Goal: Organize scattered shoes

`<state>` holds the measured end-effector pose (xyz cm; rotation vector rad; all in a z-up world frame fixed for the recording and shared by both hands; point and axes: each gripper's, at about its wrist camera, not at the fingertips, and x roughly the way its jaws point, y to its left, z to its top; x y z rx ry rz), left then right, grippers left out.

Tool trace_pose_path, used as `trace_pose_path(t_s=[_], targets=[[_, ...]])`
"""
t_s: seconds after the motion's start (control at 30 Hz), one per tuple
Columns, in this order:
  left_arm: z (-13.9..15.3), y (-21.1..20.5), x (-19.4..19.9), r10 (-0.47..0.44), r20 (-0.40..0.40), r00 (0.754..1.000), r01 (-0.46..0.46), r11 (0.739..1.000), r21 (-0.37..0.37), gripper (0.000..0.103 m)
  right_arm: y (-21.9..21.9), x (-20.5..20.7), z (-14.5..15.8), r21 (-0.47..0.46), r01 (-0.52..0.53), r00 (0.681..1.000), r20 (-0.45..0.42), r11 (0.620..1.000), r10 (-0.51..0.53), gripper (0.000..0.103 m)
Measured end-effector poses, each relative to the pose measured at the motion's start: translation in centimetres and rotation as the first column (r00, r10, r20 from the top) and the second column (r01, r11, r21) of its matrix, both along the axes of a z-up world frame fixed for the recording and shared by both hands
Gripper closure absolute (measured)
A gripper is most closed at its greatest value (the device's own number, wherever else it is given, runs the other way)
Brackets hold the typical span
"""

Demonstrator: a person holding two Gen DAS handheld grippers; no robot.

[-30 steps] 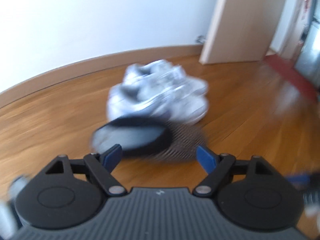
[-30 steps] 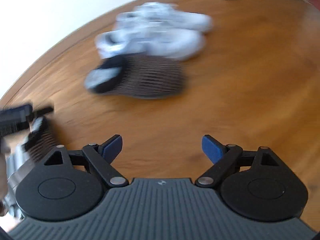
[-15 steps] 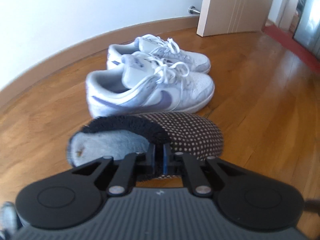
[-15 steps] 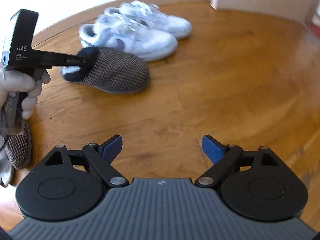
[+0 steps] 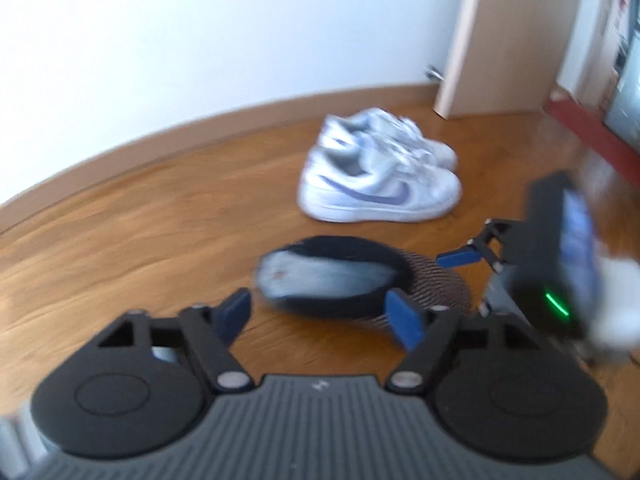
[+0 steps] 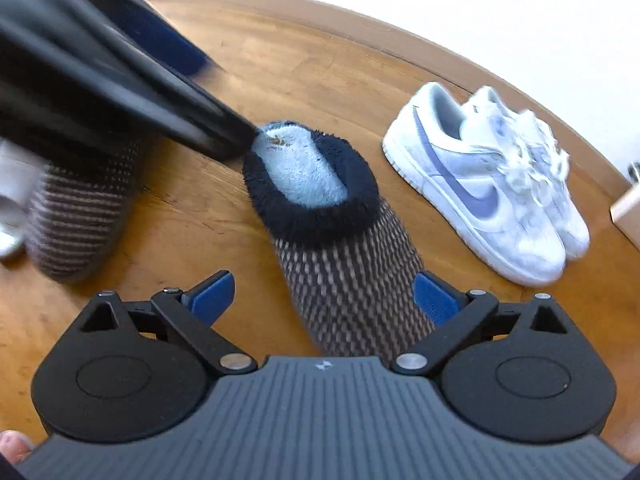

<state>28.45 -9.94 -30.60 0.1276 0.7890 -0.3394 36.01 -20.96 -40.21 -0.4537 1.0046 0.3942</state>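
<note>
Right wrist view, left to right: my left hand-held gripper [image 6: 224, 136] cuts in from the upper left, its fingers spread and holding nothing, tip near the heel of the slipper [image 6: 332, 220]. A second slipper [image 6: 80, 216] lies at left centre on the wooden floor [image 6: 320, 72]. My right hand-held gripper [image 6: 324, 296], released, straddles the centre slipper's toe at the bottom of the frame. White sneakers [image 6: 492, 184] sit paired at right, near the baseboard [image 6: 400, 40].
</note>
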Motion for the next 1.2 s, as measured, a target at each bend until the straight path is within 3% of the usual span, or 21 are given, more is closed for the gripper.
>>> trace_pose_path(t_s=[0.03, 0.07, 0.1, 0.17, 0.27, 0.43, 0.57, 0.73, 0.9, 1.0, 1.1, 1.17, 1.2], targets=[[0.1, 1.5, -0.5, 0.033, -0.001, 0.999, -0.033, 0.999, 0.011, 0.018, 0.3, 0.7, -0.4, -0.006, 0.007, 1.0, -0.016, 1.0, -0.007, 0.023], [0.1, 2.9, -0.8, 0.063, -0.01, 0.998, -0.063, 0.998, 0.022, 0.018, 0.7, 1.6, -1.2, -0.012, 0.032, 0.998, -0.051, 0.999, -0.033, 0.049], [0.0, 4.8, -1.3, 0.112, -0.027, 0.993, -0.111, 0.993, 0.038, 0.018, 1.0, 2.3, -1.8, -0.016, 0.06, 0.995, -0.074, 0.998, -0.061, 0.049], [-0.4, 7.5, -1.9, 0.186, -0.063, 0.981, -0.184, 0.982, 0.036, 0.018, 1.8, 2.9, -2.0, -0.009, 0.113, 0.99, -0.083, 0.994, -0.113, 0.063], [-1.3, 11.0, -2.5, 0.27, -0.124, 0.955, -0.269, 0.963, 0.021, 0.018, 3.5, 3.4, -0.9, 0.081, 0.2, 0.972, -0.142, 0.976, -0.188, 0.07], [-2.2, 13.6, -3.4, 0.321, -0.168, 0.932, -0.311, 0.947, 0.085, 0.018, 7.8, 2.8, -0.1, 0.213, 0.319, 0.917, -0.313, 0.923, -0.245, 0.071], [-2.7, 14.2, -4.2, 0.31, -0.2, 0.929, -0.296, 0.95, 0.096, 0.018, 11.9, 1.0, -0.1, 0.144, 0.445, 0.838, -0.414, 0.884, -0.354, 0.071], [-4.4, 15.4, -5.3, 0.316, -0.228, 0.921, -0.295, 0.948, 0.121, 0.018, 12.5, 0.4, 0.1, 0.068, 0.538, 0.758, -0.475, 0.84, -0.447, 0.072], [-4.1, 17.4, -7.6, 0.348, -0.252, 0.903, -0.331, 0.937, 0.111, 0.018, 11.8, 0.6, 1.3, 0.057, 0.564, 0.775, -0.379, 0.824, -0.505, 0.073], [-4.0, 17.7, -8.1, 0.361, -0.243, 0.901, -0.342, 0.932, 0.118, 0.018, 11.9, 1.9, 0.6, 0.083, 0.527, 0.802, -0.379, 0.846, -0.462, 0.071], [-3.7, 18.4, -8.6, 0.382, -0.227, 0.896, -0.363, 0.924, 0.119, 0.018, 12.3, 2.9, -0.2, 0.129, 0.478, 0.82, -0.421, 0.869, -0.388, 0.055], [-3.4, 19.1, -9.0, 0.397, -0.217, 0.892, -0.38, 0.918, 0.115, 0.018, 12.5, 2.3, 0.3, 0.177, 0.449, 0.84, -0.417, 0.876, -0.346, 0.037], [-3.3, 19.5, -9.2, 0.405, -0.212, 0.889, -0.39, 0.914, 0.113, 0.018, 12.3, 1.7, 0.9, 0.199, 0.444, 0.85, -0.4, 0.874, -0.342, 0.034]])
